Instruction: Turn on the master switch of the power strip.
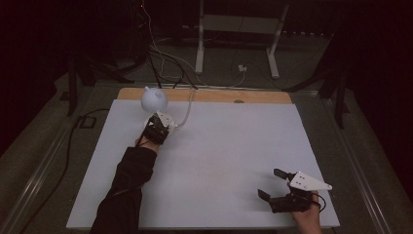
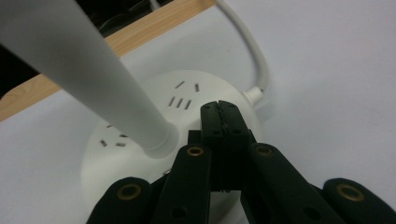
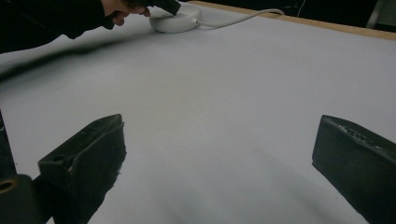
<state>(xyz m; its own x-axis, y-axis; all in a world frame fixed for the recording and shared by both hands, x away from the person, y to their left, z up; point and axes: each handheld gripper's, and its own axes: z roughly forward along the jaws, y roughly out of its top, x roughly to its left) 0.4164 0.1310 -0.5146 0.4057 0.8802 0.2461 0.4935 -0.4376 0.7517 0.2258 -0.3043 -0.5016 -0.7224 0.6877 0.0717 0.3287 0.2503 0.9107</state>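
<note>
A white desk lamp stands at the far left of the white board, its round head (image 1: 155, 99) bright in the high view. In the left gripper view its tapering stem (image 2: 93, 70) rises from a round white base (image 2: 210, 88) marked with small slots. My left gripper (image 2: 223, 114) is shut, jaws pressed together, with the tips resting on top of that base beside the stem; nothing sits between them. From above, the left gripper (image 1: 158, 127) lies just below the lamp head. My right gripper (image 1: 270, 183) rests near the board's front right corner, open and empty (image 3: 229, 154).
The lamp's white cable (image 2: 254, 56) runs from the base over the board's wooden far edge (image 1: 263, 96). The white board (image 1: 219, 146) is bare between the two hands. Behind the table are floor cables (image 1: 160, 63) and a white desk frame (image 1: 199, 44).
</note>
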